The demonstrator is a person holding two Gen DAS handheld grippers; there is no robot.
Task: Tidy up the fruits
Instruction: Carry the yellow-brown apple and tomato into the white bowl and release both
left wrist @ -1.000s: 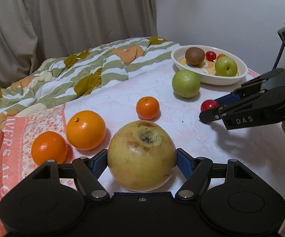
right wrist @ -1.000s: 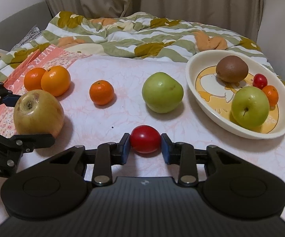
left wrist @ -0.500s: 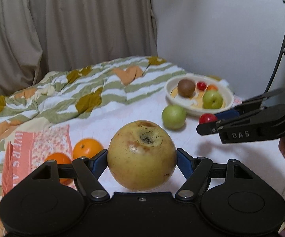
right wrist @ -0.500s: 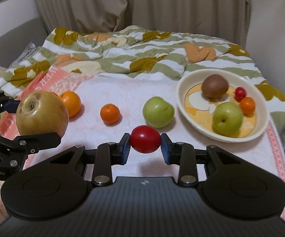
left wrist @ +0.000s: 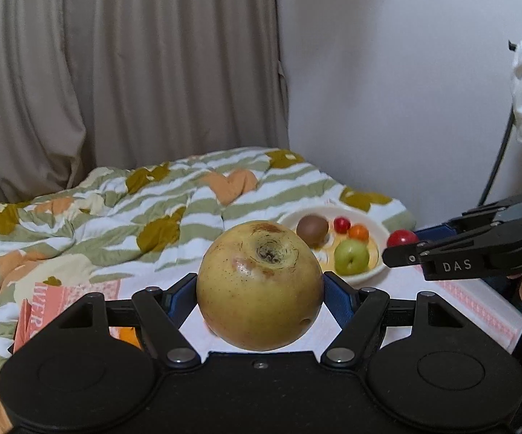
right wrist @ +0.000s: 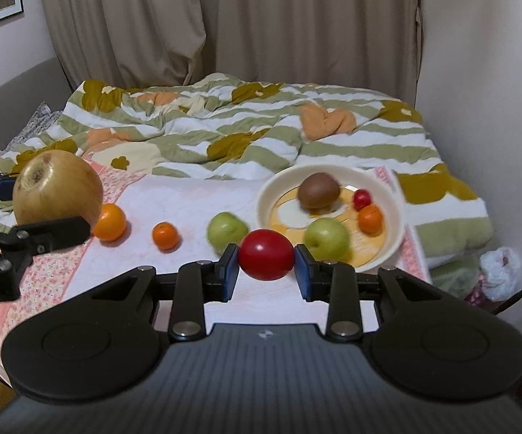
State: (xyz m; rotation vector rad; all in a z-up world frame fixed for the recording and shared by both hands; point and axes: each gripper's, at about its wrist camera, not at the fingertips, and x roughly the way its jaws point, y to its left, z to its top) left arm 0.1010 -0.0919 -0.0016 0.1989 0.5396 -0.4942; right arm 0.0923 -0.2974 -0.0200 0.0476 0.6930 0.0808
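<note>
Fruit is held in both grippers above the white cloth [right wrist: 188, 199]: a large yellow pear [left wrist: 259, 284] is clamped between the blue pads of the left gripper [left wrist: 259, 293], and a small red tomato [right wrist: 266, 254] is pinched between the pads of the right gripper [right wrist: 266, 266]. Both are carried clear of the surface, with the white bowl [right wrist: 393, 213] lying far and to the right. The step in hand is judged to be delivery into that bowl, where a kiwi [right wrist: 318, 190], a green apple [right wrist: 326, 238] and two small fruits are already lying. Each piece should be lowered over a bare patch of the bowl before the jaws are released, one at a time. The pear's dark end is turned up and slightly away, so its axis is nearly upright; the tomato's longer axis is spanned across the jaws, left to right.
</note>
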